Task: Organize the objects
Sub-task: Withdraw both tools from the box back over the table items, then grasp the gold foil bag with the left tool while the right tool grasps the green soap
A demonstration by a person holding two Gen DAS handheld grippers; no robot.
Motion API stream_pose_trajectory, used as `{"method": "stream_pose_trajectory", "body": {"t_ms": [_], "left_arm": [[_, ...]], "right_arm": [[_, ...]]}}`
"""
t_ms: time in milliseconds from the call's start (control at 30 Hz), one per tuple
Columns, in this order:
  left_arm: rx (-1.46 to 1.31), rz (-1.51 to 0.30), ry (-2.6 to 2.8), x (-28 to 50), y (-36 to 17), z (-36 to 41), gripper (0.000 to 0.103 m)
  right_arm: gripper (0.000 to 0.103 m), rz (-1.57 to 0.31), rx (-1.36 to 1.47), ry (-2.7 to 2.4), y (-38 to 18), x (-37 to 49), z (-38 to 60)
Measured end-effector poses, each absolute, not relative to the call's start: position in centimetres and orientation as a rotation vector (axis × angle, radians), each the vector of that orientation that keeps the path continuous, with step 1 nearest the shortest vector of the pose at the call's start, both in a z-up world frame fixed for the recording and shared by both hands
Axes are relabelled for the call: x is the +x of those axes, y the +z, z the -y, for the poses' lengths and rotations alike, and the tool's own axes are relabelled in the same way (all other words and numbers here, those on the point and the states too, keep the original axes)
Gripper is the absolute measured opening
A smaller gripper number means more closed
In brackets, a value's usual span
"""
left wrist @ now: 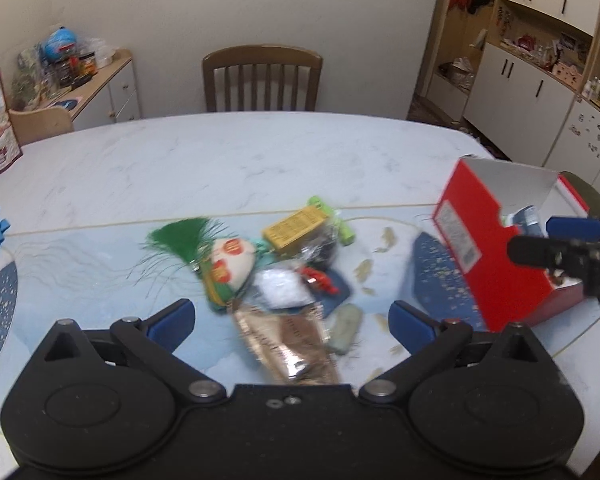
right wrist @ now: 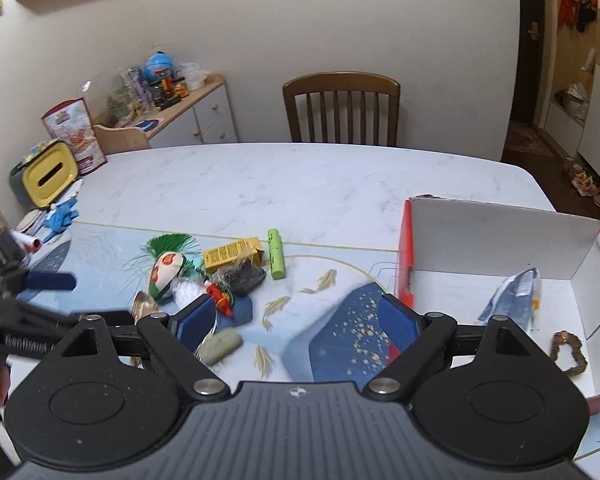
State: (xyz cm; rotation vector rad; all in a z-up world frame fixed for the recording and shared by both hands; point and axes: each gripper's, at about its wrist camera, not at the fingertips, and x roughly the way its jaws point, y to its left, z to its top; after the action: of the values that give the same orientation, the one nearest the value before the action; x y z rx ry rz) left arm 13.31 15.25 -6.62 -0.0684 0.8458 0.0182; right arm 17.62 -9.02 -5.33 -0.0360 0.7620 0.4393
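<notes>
Clutter of small things (right wrist: pixel 220 276) heaped mid-worktop (right wrist: pixel 300 184): green-tufted toy (right wrist: pixel 166 260), yellow carton (right wrist: pixel 232 256), green tube (right wrist: pixel 276 253). Left gripper (left wrist: pixel 292 320) spread wide above the heap, empty. Right gripper (right wrist: pixel 300 324) likewise agape, empty, beside red box (right wrist: pixel 500 248) at far right.

In the left wrist view the pile (left wrist: pixel 276 276) beside the red box (left wrist: pixel 496 256) is motion-blurred, its wrappers unreadable. The box's far corner runs behind the right gripper (left wrist: pixel 540 240).
</notes>
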Motion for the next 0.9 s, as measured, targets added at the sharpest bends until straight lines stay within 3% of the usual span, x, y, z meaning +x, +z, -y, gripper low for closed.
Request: {"method": "stream_pose_trajectory", "body": {"t_ms": [433,900], "left_arm": [[-0.12,-0.96,-0.047,14.5,-11.5,-18.1,0.103],[-0.159,-0.982,-0.069,16.8,-13.2,-19.5,0.102]], "right_arm": [[0.088,-0.899,-0.115,0.41,-10.6,19.5,3.0],[0.088,-1.066,-0.099,0.344,-16.0,22.7,-0.3]]}}
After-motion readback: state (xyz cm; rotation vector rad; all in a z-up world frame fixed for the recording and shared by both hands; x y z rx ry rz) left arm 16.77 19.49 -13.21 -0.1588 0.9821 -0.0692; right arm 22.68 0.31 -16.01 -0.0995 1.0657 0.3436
